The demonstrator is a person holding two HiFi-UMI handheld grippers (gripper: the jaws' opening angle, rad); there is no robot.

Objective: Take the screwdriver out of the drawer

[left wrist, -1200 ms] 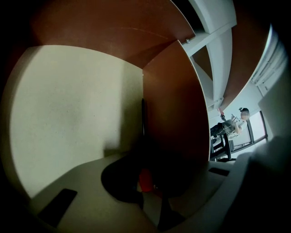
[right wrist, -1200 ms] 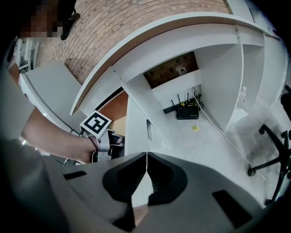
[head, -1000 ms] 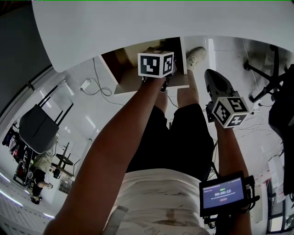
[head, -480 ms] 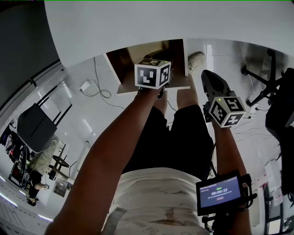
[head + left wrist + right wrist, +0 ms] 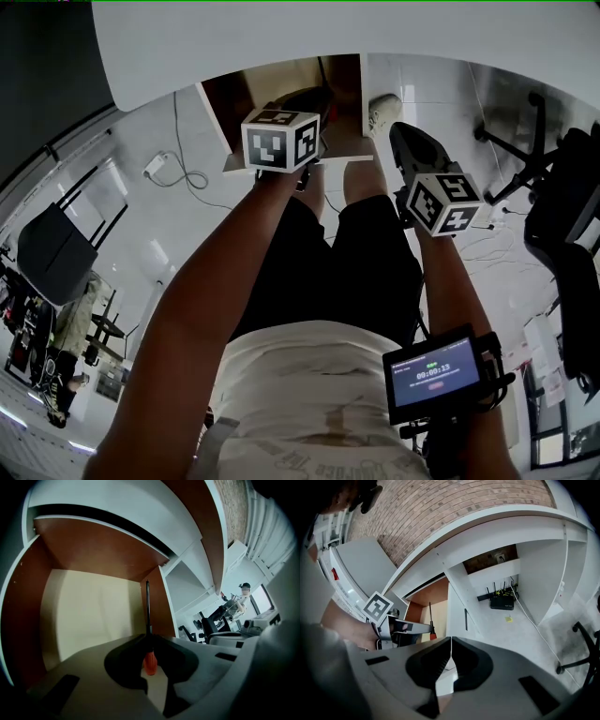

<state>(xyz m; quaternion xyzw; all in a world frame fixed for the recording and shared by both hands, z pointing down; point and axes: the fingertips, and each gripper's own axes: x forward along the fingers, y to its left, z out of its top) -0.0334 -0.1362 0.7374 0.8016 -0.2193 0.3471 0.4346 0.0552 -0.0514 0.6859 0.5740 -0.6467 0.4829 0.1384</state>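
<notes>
Now: left gripper clamped on screwdriver, orange handle between jaws, shaft pointing over open drawer interior. Right gripper jaws together, nothing between.

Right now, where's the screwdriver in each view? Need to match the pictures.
Head view: not visible; it can't be made out past the marker cube.
Left gripper view: centre. The screwdriver points away, its orange handle clamped in the jaws of the left gripper.
Right gripper view: left of centre, at the left gripper's tip.
Shared landmark: the brown-walled drawer.
</notes>
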